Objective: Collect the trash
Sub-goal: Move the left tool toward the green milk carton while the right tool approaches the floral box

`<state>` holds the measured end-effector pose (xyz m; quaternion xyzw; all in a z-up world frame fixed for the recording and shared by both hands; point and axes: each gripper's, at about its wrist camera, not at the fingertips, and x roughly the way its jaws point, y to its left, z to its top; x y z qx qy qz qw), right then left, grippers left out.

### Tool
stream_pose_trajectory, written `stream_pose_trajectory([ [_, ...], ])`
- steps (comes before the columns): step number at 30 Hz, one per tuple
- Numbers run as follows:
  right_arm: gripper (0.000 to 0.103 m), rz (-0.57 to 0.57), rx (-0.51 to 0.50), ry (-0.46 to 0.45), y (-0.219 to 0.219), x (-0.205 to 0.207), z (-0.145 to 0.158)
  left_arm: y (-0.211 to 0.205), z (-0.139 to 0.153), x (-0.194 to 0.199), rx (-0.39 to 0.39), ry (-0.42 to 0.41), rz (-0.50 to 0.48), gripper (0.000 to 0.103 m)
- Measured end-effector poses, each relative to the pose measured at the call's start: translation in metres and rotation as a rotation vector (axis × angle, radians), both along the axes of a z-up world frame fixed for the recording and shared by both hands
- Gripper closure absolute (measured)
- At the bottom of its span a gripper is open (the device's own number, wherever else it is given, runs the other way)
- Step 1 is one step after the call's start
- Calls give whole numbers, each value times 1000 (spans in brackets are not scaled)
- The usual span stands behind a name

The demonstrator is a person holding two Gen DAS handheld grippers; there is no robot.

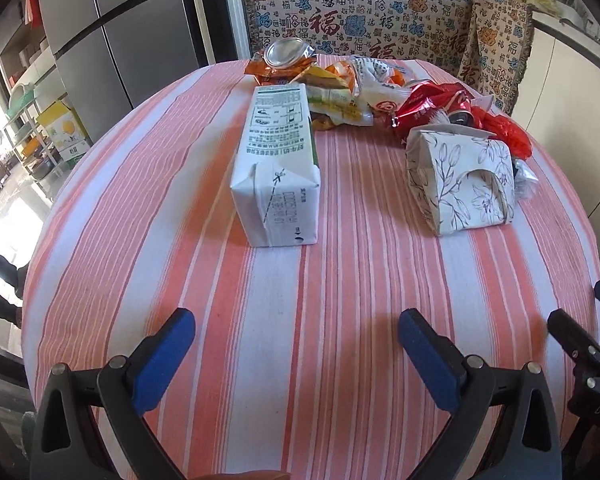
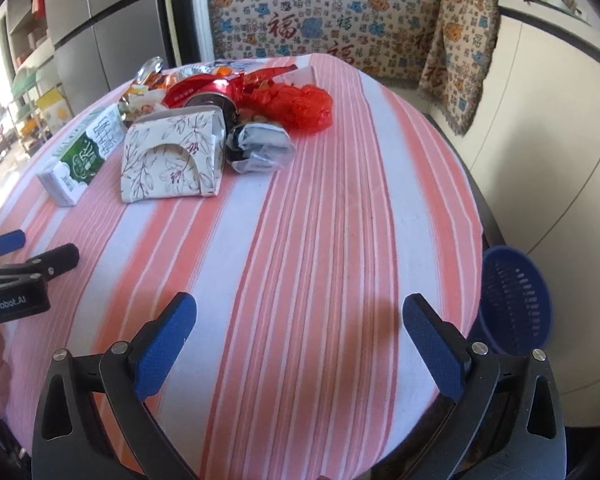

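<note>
On the striped tablecloth [image 1: 300, 320], the milk carton [image 1: 278, 168] lies straight ahead of the left gripper [image 1: 296, 340], well apart. The paper box [image 2: 172, 160] and wrappers [image 2: 292, 104] sit far ahead-left of the right gripper [image 2: 300, 332]. Both grippers' jaws are spread wide and empty.

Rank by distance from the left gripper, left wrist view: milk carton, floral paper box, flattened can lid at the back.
From the left gripper:
1. Milk carton, lying straight ahead, its end facing the gripper.
2. Floral paper box, ahead to the right, slightly farther back.
3. Flattened can lid, on the wrapper pile at the far edge of the table.
</note>
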<state>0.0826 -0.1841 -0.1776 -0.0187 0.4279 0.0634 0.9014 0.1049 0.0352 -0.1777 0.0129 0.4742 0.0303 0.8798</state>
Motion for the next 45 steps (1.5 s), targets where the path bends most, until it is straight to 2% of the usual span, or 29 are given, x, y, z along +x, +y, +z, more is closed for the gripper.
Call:
stream_pose_trajectory([
  [2,0,2,1,-9,0,2,-2,5,-2,5,-44,4,3,0],
  [8,0,25,5,-19,-2,4,-2,6,-2,4,-36,-33,-4,0],
  [15,0,22,6,-44,-1,2,-3,8,1,12,-44,-4,-25,0],
  [22,0,18,6,-49,-1,2,-3,14,35,45,-33,-83,-67,0],
  [28,0,18,5,-54,1,2,-3,40,30,77,-47,-46,-42,0],
  [36,0,16,5,-67,1,3,-3,112,34,88,-190,-32,77,0],
  [40,0,14,6,-72,1,4,-3,134,30,93,-208,-15,120,0],
  [42,0,14,5,-73,1,4,-3,137,30,92,-257,-13,79,0],
  [45,0,18,5,-60,2,6,-3,129,27,89,-371,-21,-55,0],
])
